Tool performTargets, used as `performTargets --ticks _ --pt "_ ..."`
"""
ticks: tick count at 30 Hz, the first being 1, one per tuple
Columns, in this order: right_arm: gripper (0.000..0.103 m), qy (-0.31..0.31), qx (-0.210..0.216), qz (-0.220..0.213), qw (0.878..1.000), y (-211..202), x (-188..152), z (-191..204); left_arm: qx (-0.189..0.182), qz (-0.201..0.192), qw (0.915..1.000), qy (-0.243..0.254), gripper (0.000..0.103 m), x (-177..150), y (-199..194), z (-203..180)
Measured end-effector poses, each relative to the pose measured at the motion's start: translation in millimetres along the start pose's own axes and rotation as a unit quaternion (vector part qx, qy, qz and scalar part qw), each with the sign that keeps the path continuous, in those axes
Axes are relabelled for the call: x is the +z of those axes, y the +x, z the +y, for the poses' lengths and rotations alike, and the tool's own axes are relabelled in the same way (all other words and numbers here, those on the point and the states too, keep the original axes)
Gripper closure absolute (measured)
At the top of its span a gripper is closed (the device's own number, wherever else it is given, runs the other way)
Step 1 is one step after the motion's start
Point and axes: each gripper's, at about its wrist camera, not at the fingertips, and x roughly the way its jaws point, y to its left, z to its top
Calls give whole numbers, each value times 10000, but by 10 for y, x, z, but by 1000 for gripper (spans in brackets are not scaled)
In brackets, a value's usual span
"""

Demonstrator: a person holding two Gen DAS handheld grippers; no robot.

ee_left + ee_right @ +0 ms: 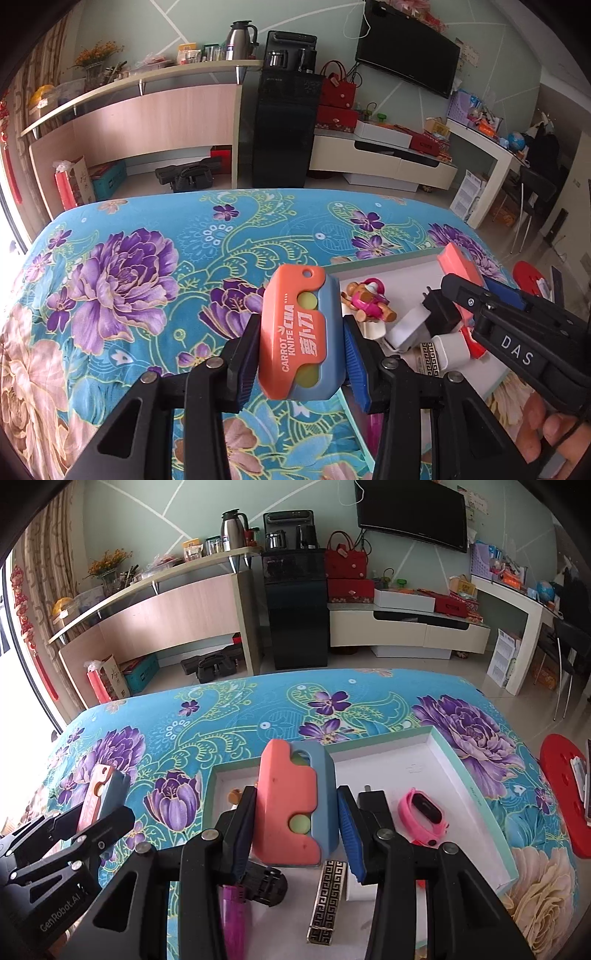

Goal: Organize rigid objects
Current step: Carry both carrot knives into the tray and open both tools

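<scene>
Left gripper (301, 356) clamped on labelled carrot knife (301, 332); right gripper (295, 830) clamped on unlabelled carrot knife (293, 805). Best kept level, lowered gently into bare tray (436, 771) floor ahead, clear of pink watch (423, 812) right of the right jaws.

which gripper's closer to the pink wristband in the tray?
Right. The right gripper, shut on an orange-and-blue toy knife, hangs over the white tray beside the pink wristband. The left gripper, gripping another toy knife, sits beyond the tray's left edge.

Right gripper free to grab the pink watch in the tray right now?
Probably not: the right gripper is shut on an orange-and-blue carrot knife toy. The pink watch lies unobstructed in the tray, just beside it.
</scene>
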Motion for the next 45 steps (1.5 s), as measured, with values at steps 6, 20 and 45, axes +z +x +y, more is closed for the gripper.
performTargets --ticks 6,20,45 --pt "59 322 -266 135 9990 -6 -81 -330 -271 223 9988 328 58 -94 90 -325" --pt "59 352 -548 667 9956 188 -251 -650 -492 707 9924 876 58 -362 427 -876" --pt "52 406 -629 952 9926 301 -309 -663 -461 858 9913 884 42 -415 460 -900"
